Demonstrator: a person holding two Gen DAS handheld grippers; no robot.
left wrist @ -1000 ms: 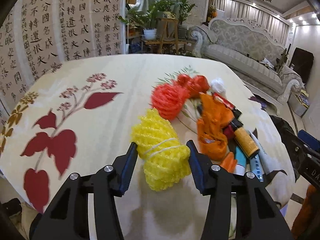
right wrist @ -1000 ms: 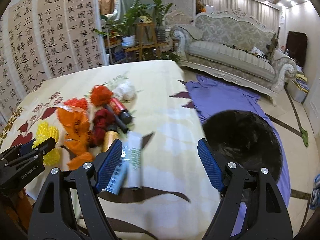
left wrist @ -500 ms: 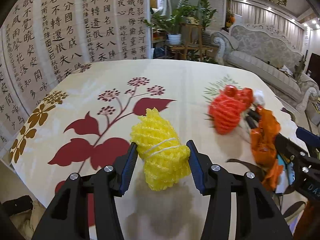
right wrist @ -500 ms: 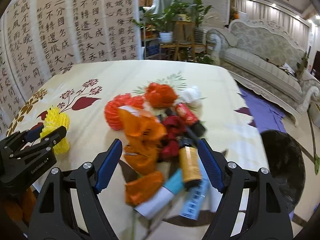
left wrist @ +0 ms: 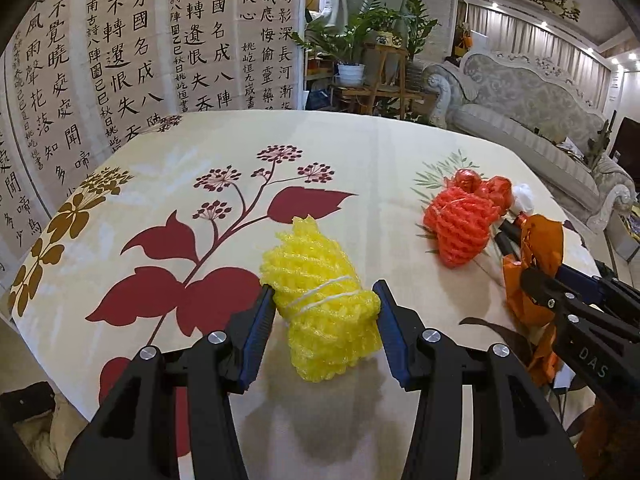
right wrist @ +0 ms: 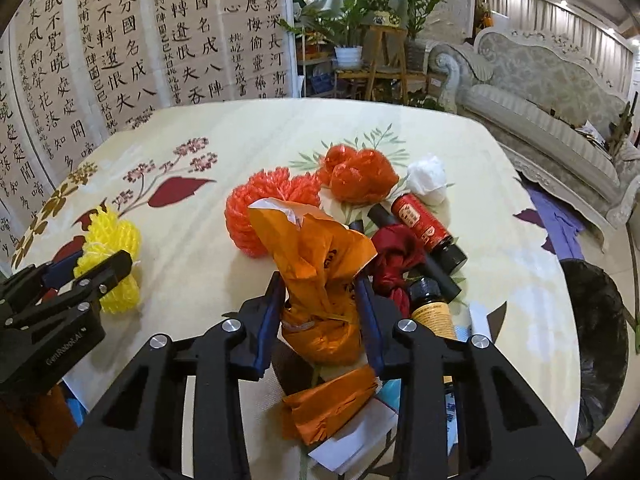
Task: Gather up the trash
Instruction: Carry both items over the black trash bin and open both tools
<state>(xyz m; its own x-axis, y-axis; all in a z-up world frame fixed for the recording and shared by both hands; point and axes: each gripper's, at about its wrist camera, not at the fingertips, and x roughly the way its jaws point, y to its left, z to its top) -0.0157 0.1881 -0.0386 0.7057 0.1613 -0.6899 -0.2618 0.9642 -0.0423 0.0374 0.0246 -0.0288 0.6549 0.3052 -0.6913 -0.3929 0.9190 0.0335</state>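
Yellow foam netting [left wrist: 320,312] sits clamped in the left hand-held gripper [left wrist: 324,316] above the counter [left wrist: 360,152]; the right hand-held gripper [right wrist: 320,304] is closing around an orange wrapper [right wrist: 316,264]. Red netting [right wrist: 272,208], bottles and tissue remain uncollected, so most work is left.

Yellow foam-net bundle [left wrist: 320,304], tied with white string: near the worktop's left edge. Crumpled orange plastic bag [right wrist: 320,276]: upright, near the front edge. Behind it: orange-red foam-net ball [right wrist: 268,208], red plastic wad [right wrist: 360,174], white tissue wad [right wrist: 427,178].
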